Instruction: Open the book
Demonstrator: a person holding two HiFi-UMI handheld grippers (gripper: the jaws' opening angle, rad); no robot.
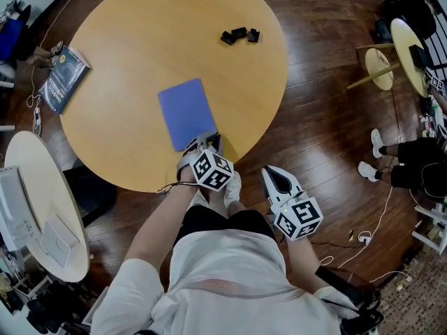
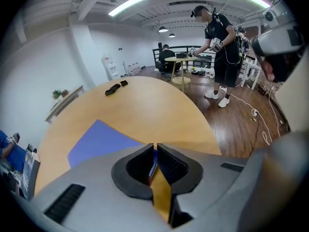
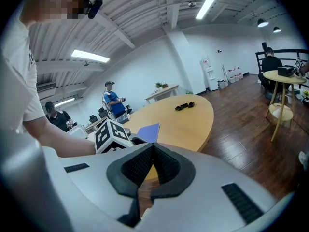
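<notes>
A closed blue book (image 1: 185, 112) lies flat near the middle of the round wooden table (image 1: 126, 19). My left gripper (image 1: 207, 143) is at the book's near right corner. In the left gripper view the jaws of that gripper (image 2: 155, 146) stand almost together, with a thin blue edge of the book (image 2: 99, 141) pinched between them. My right gripper (image 1: 274, 175) hangs off the table's near edge above the floor. Its jaws (image 3: 153, 146) touch at the tips and hold nothing. The blue book (image 3: 148, 131) and the left gripper's marker cube (image 3: 112, 135) show beyond them.
Small black objects (image 1: 239, 35) lie at the table's far side. A second, dark book (image 1: 63, 75) rests at its left edge. A white round table (image 1: 42, 208) stands to the left. A person (image 2: 219, 37) stands by small round tables (image 1: 380, 67) on the right, with cables on the floor.
</notes>
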